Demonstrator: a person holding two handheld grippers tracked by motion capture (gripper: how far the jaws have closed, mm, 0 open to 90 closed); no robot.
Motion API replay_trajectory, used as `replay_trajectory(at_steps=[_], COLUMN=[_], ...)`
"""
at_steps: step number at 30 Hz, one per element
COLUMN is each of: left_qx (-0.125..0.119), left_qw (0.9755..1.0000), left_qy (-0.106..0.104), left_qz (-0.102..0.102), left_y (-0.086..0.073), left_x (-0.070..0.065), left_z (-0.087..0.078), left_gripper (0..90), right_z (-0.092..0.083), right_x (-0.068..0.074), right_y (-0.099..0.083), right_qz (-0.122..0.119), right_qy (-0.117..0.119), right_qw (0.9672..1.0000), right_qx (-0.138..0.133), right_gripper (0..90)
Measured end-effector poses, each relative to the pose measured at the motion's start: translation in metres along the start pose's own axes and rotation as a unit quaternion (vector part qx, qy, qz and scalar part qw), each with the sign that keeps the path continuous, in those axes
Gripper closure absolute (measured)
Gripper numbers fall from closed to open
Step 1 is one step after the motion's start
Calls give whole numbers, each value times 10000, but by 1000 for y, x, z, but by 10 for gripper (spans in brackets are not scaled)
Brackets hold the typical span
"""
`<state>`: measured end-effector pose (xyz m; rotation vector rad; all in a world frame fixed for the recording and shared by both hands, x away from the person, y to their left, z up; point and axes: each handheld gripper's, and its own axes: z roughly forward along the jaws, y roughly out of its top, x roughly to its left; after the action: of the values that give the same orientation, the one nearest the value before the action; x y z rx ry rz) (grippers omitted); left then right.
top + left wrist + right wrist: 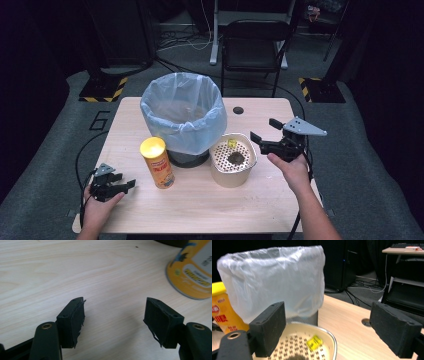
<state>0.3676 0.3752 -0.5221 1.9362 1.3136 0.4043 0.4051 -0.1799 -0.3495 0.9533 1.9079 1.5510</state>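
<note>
in the right gripper view the strainer bowl [322, 340] is cut off at the bottom edge, so the dark lump in it is only a blur there, and the yellow can [224, 310] is cropped at the left; in the left gripper view just the lower part of the can [192, 275] shows at the top right, its print too soft to read. what the dark clump [235, 158] in the bowl is made of cannot be told from the high view. the right gripper [264, 134] hangs above the table just right of the strainer bowl [220, 175], jaws pointing left toward the rim, wide apart with nothing between them and clear of the bowl. the left gripper [129, 185] rests low near the table's front left edge, pointing right at the yellow can [157, 162], which stands upright a little way off; its jaws are parted on bare wood with nothing between them. the bowl sits just right of the bin's base, the bin [183, 112] behind both things. counted: one bin lined with a pale bag, one can, one perforated bowl, one small yellow piece [232, 144] and one dark clump inside it, two grippers.
</note>
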Motion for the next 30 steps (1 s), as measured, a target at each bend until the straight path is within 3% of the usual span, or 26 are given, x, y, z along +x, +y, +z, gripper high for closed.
replay_trajectory(at_steps=[3,5,8,12,13,16,19,24,30], left_qx=[-64,-213,-438,-634,-783,-885,-824,-771,-792], left_qw=[9999,9996,9983,9960,9949,9935,9931,9914,9895], left_qy=[-9,-75,-114,-204,-234,-379,-556,-838,-995], left_qz=[146,154,357,599,591,607,617,639,691], left_y=[3,6,11,23,25,32,37,44,53], left_x=[-5,-10,-20,-33,-36,-43,-49,-56,-67], left_z=[-3,-6,-12,-22,-24,-29,-33,-33,-31], left_gripper=[313,296,290,276,274,219,152,143,143], right_z=[-4,-6,-8,-15,-17,-22,-26,-29,-30], right_x=[-1,0,2,-3,-4,-8,-13,-19,-21], right_y=[-10,-17,-26,-40,-44,-55,-64,-77,-85], right_qz=[-72,-289,-409,-275,-250,-118,22,236,183], right_qy=[-112,-214,-332,-469,-511,-567,-618,-619,-607], right_qw=[9998,9990,9980,9981,9980,9979,9974,9970,9966], right_qx=[133,279,338,294,290,301,372,410,535], right_gripper=[96,96,95,95,96,96,97,102,132])
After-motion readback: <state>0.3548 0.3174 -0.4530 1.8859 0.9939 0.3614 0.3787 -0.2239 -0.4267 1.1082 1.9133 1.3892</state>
